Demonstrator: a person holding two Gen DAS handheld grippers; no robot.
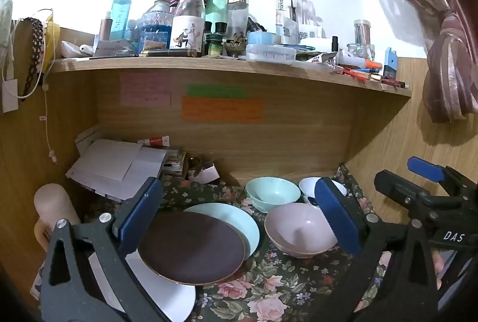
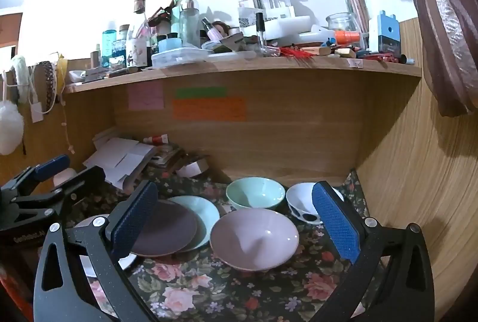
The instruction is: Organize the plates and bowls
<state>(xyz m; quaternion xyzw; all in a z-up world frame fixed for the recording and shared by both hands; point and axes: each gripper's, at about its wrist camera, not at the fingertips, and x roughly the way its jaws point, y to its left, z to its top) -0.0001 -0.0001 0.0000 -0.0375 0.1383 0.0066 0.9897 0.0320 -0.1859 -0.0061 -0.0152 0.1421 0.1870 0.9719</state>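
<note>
On the floral cloth [image 1: 269, 286] three plates overlap: a dark brown plate [image 1: 191, 247] on top, a mint plate [image 1: 239, 220] behind it and a white plate [image 1: 167, 292] under its near edge. To their right stand a pink bowl [image 1: 298, 229], a mint bowl [image 1: 273, 192] and a white bowl with dark spots [image 1: 309, 190]. My left gripper [image 1: 239, 187] hovers open over the plates, holding nothing. My right gripper [image 2: 236, 186] is open and empty above the pink bowl [image 2: 254, 235], with the brown plate [image 2: 167, 229] by its left finger. Each gripper shows in the other's view, the right gripper [image 1: 394, 169] and the left gripper [image 2: 85, 165].
The desk nook has wooden walls close at left, back and right [image 2: 418, 172]. A shelf [image 1: 227, 65] crowded with bottles and jars hangs overhead. Loose papers [image 1: 116, 166] and small boxes lie at the back left. A pale pink flask [image 1: 52, 202] stands at far left. A curtain [image 1: 448, 68] hangs at right.
</note>
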